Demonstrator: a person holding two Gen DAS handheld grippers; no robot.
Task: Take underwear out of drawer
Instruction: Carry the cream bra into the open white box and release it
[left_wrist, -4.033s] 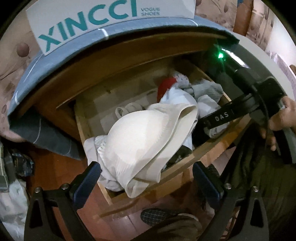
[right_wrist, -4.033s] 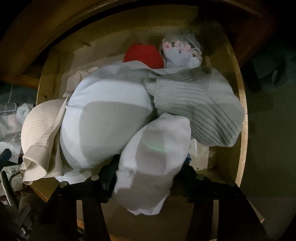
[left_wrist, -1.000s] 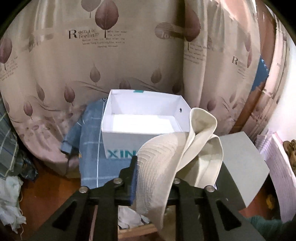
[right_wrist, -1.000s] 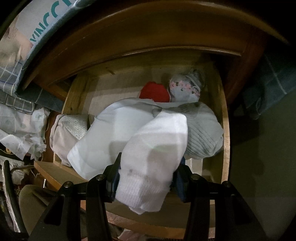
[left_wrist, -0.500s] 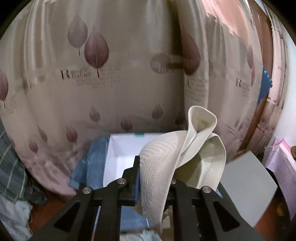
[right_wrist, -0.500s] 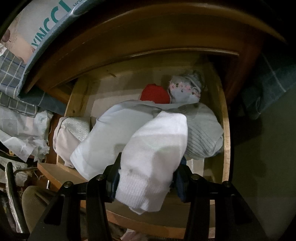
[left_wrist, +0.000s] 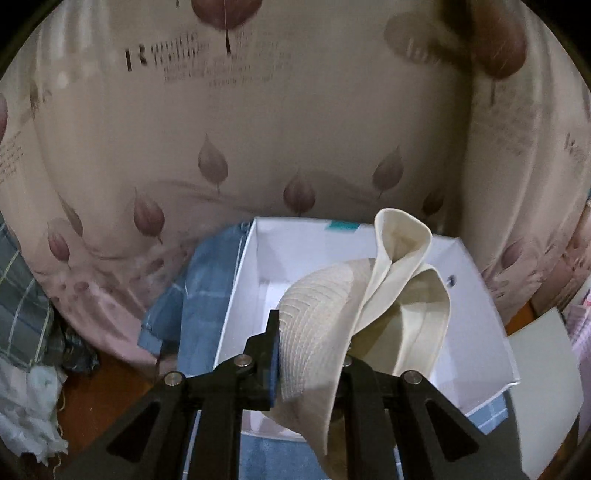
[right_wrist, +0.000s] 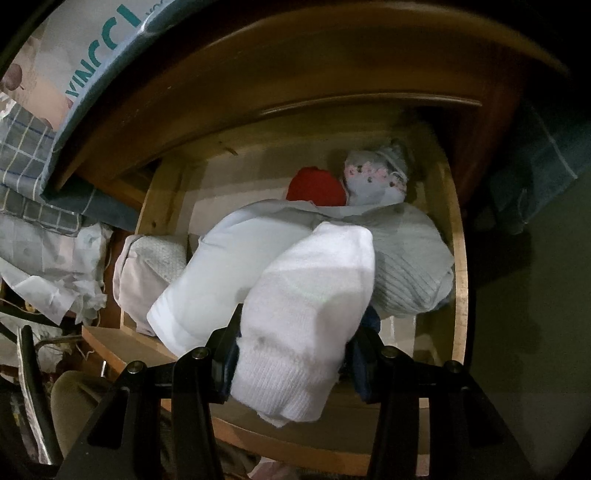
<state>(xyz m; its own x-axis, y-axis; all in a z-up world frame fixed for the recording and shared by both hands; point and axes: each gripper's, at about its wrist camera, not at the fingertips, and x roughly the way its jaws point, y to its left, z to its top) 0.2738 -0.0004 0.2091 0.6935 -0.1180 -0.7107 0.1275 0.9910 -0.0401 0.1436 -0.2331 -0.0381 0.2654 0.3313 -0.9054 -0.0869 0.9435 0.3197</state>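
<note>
My left gripper (left_wrist: 308, 354) is shut on a cream ribbed piece of underwear (left_wrist: 354, 314), held over the open white shoe box (left_wrist: 476, 295). In the right wrist view my right gripper (right_wrist: 291, 354) is shut on a white folded sock (right_wrist: 306, 306), which hangs between its jaws above the open wooden drawer (right_wrist: 458, 266). The drawer holds a white garment (right_wrist: 229, 258), a grey ribbed garment (right_wrist: 410, 266), a red item (right_wrist: 314, 186) and a floral rolled piece (right_wrist: 373, 177) at the back. A pale pink textured garment (right_wrist: 147, 266) lies at the drawer's left side.
A leaf-print curtain (left_wrist: 258, 129) hangs behind the box. Blue checked cloth (left_wrist: 207, 295) lies under the box on the cabinet. Crumpled clothes (left_wrist: 26, 369) pile at the left. A grey box lid (left_wrist: 543, 369) leans at the right. The dark cabinet top (right_wrist: 295, 66) overhangs the drawer.
My left gripper has carried the cream underwear forward over the white box, which now fills more of its view. The right gripper and its sock have stayed put above the drawer.
</note>
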